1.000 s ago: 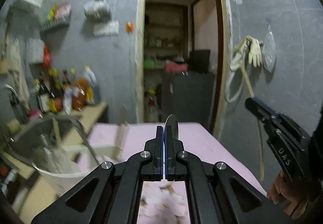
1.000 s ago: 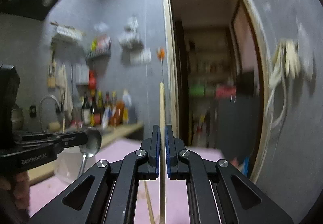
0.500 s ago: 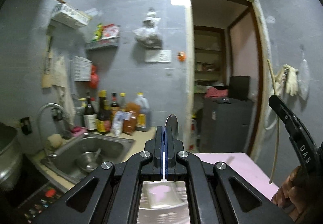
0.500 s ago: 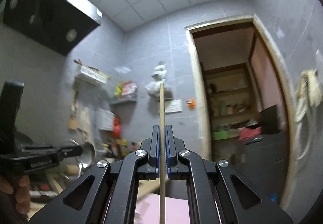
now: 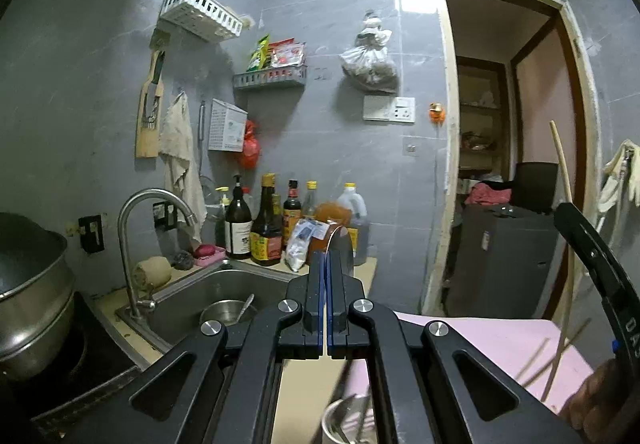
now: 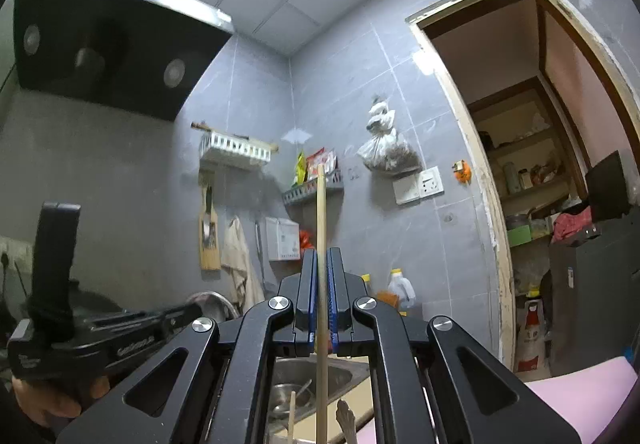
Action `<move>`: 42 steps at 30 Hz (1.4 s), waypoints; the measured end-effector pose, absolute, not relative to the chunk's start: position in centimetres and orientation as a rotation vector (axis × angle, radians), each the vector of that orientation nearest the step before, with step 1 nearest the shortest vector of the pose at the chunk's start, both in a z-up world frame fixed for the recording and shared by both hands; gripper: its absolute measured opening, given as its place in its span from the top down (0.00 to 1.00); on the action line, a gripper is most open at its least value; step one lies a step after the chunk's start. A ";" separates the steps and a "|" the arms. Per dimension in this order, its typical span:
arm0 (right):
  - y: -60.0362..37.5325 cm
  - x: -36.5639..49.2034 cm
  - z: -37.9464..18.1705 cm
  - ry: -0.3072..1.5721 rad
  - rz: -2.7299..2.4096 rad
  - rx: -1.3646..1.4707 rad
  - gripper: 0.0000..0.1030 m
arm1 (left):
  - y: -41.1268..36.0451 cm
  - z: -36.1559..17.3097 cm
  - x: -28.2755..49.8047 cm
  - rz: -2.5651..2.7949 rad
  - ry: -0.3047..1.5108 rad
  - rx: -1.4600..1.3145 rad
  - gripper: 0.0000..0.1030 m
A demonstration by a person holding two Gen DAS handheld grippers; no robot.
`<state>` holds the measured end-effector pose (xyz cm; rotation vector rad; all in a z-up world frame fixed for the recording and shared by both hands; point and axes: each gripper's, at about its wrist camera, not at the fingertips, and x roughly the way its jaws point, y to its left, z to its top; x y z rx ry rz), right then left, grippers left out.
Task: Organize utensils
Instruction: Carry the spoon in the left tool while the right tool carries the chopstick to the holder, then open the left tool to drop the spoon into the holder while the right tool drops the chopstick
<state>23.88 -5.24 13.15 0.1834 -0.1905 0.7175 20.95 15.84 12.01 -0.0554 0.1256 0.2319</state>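
Holding: left tongs [image 5: 327, 308] clamp a spoon [image 5: 341, 246] at frame centre; right tongs [image 6: 322, 304] clamp a chopstick [image 6: 320, 244], upright. Risk: thin handles pivoting, slipping before reaching the cup [image 5: 340, 420], lower frame.

Against the grey tiled wall at centre: a row of sauce and oil bottles [image 5: 266, 228] on the counter, above them a grey shelf [image 5: 270, 78] stuffed with packets, a white basket rack [image 5: 200, 14] at upper left, a tied plastic bag [image 5: 370, 62] hanging over a switch plate [image 5: 389, 109]. At lower left, a curved steel faucet [image 5: 132, 244] over a sink [image 5: 192, 296] with a small steel bowl [image 5: 224, 314] inside, a big steel pot [image 5: 30, 292] at the far left edge. On the right, an open doorway [image 5: 516, 148] onto storage shelves, a pink-topped table [image 5: 500, 340] at lower right, and a black range hood [image 6: 108, 48] at the upper left of the right wrist view.
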 end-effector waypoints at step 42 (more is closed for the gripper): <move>-2.9 25.5 9.4 -0.107 0.668 0.079 0.78 | 15.7 7.5 22.3 0.015 0.247 -0.117 0.96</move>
